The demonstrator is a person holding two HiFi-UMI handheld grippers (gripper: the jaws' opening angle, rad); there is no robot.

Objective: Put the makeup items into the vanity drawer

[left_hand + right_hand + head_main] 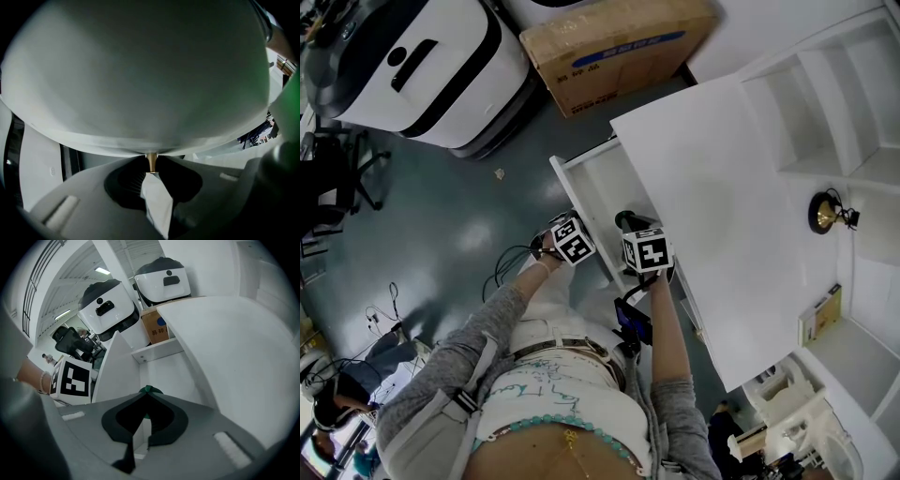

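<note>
The white vanity desk (pixel 712 187) fills the right of the head view. It is a single desk, and its top is bare apart from a small gold and black ornament (pixel 825 213) near the shelf unit (pixel 825 94) and a flat yellowish box (pixel 818 314) farther along.

Behind it stand two white-and-black machines (pixel 105 305) (pixel 161 280). One brown cardboard box (pixel 619 42) sits on the grey floor (pixel 441 216) between them and the desk's far end. A black chair (pixel 337 178) stands well off to the left.

One drawer (pixel 598 183) is pulled out from the desk's left edge. The part of its white interior that can be seen is bare, and the desk top overhangs its right side.

There are two grippers, both at the drawer. The left gripper (pixel 151 172) is pressed against the drawer front, which blocks most of its view, and its jaws are clamped on the single brass knob (pixel 151 161).

The right gripper (pixel 148 397) hangs over the open drawer. The left gripper's marker cube (pixel 70 380) sits just beyond the drawer's side wall. The right jaws are drawn together at the tips on one small green item (pixel 152 390), held above the drawer floor. Most of it is hidden behind the jaws, so what kind of thing it is cannot be told.
</note>
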